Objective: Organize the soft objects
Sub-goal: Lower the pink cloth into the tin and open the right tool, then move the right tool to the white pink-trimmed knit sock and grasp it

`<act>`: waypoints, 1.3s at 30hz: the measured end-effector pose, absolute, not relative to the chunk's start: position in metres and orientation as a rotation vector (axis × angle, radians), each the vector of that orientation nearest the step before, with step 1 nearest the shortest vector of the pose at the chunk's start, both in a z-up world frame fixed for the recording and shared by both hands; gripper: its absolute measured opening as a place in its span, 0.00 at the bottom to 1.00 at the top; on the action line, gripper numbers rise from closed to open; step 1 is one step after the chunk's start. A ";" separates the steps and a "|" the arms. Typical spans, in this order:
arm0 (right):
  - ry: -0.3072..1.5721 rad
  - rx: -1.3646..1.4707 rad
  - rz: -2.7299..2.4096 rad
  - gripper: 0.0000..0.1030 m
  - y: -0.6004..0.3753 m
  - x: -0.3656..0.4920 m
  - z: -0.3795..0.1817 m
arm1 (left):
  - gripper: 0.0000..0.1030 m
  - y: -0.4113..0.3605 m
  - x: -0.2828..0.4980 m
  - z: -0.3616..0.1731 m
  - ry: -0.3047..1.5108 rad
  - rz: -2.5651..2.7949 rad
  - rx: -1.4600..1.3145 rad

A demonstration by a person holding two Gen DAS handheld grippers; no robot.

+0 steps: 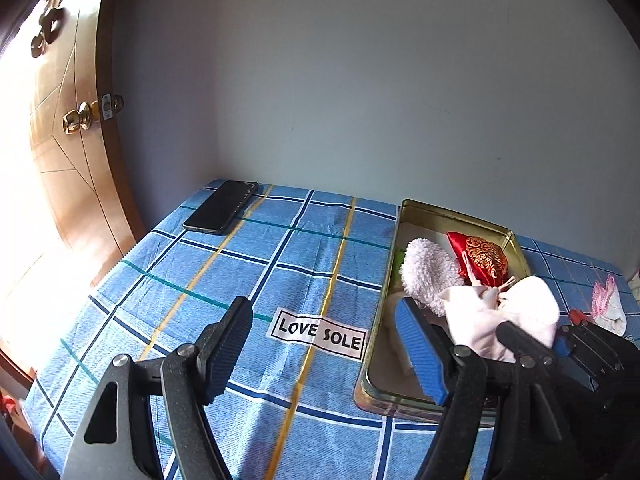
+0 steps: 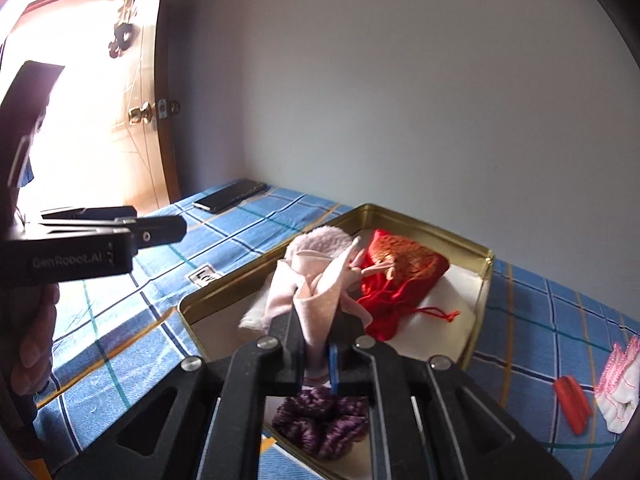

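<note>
Your right tongs (image 2: 316, 356), low in the centre of the right wrist view, have a pale pink cloth pouch (image 2: 316, 300) between their nearly closed jaws, held over the gold tin (image 2: 478, 280). Inside the tin lie a fluffy pink piece (image 2: 320, 240), a red embroidered pouch (image 2: 404, 268) and, at the near end, a purple scrunchie (image 2: 324, 420). Your left tongs (image 1: 324, 350) stand wide open and empty, above the blue checked cloth (image 1: 248, 264) just left of the tin (image 1: 456, 216). A phone (image 1: 222, 206) lies at the cloth's far left corner. At the lower right edge of the right wrist view, a red clip (image 2: 572, 404) and a pink-trimmed white sock (image 2: 618, 384) lie on the cloth, outside the tin.
</note>
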State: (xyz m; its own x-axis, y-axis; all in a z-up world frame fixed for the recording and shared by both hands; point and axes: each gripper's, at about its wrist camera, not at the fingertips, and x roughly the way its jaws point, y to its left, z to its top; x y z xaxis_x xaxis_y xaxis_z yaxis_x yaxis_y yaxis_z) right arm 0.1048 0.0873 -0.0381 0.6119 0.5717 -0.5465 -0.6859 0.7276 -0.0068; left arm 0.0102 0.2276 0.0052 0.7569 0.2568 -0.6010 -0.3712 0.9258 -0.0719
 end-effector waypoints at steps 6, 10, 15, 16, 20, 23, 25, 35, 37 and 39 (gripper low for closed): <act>0.505 -0.197 0.733 0.78 0.077 0.099 -0.030 | 0.74 0.220 0.011 0.010 0.620 0.342 -0.191; 0.479 -0.191 0.690 0.79 0.056 0.097 -0.022 | 0.74 0.202 0.014 0.015 0.615 0.320 -0.171; 0.469 -0.150 0.587 0.82 0.004 0.105 -0.014 | 0.75 0.156 0.029 0.019 0.616 0.246 -0.124; 0.468 -0.146 0.556 0.83 -0.008 0.107 -0.013 | 0.75 0.143 0.033 0.019 0.619 0.225 -0.112; 0.471 -0.126 0.437 0.85 -0.057 0.118 -0.013 | 0.75 0.096 0.051 0.017 0.634 0.155 -0.067; 0.476 -0.115 0.361 0.89 -0.091 0.127 -0.013 | 0.75 0.061 0.065 0.015 0.644 0.109 -0.037; 0.482 -0.106 0.307 0.89 -0.113 0.134 -0.014 | 0.75 0.040 0.075 0.012 0.653 0.081 -0.017; 0.599 -0.049 0.034 0.97 -0.213 0.185 -0.028 | 0.76 -0.038 0.139 -0.025 0.744 0.036 0.037; 0.635 -0.032 -0.003 0.97 -0.227 0.198 -0.034 | 0.76 -0.047 0.149 -0.032 0.757 0.033 0.042; 0.673 -0.012 -0.026 0.97 -0.239 0.209 -0.040 | 0.76 -0.053 0.152 -0.036 0.759 0.030 0.053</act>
